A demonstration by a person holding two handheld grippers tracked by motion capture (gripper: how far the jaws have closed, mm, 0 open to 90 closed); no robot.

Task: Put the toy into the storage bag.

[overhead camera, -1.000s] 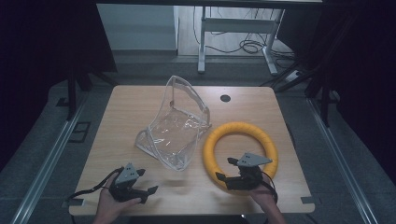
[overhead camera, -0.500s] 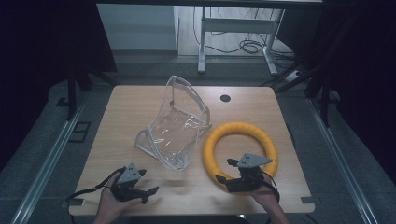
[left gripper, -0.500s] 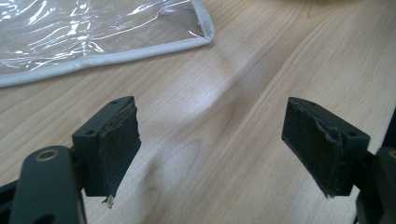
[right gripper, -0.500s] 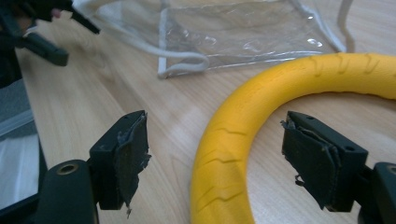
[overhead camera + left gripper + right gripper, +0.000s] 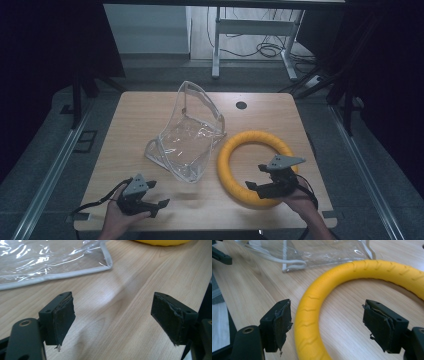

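A yellow foam ring (image 5: 250, 142) lies flat on the right half of the wooden table (image 5: 125, 125). A clear plastic bag with white trim (image 5: 187, 137) stands slumped at the centre, touching the ring's left side. My right gripper (image 5: 252, 186) is open over the ring's near arc. In the right gripper view the ring (image 5: 312, 315) runs up between the jaws of that gripper (image 5: 328, 325), close to the left pad, with the bag (image 5: 317, 252) beyond. My left gripper (image 5: 160, 205) is open and empty near the front left edge. In its own view the left gripper (image 5: 113, 317) faces bare wood, the bag's corner (image 5: 50, 262) ahead.
A small black round grommet (image 5: 241, 105) sits in the table's far side. Beyond the far edge stand a white desk frame (image 5: 220, 30) and cables on the floor. Bare wood stretches along the table's left side and front.
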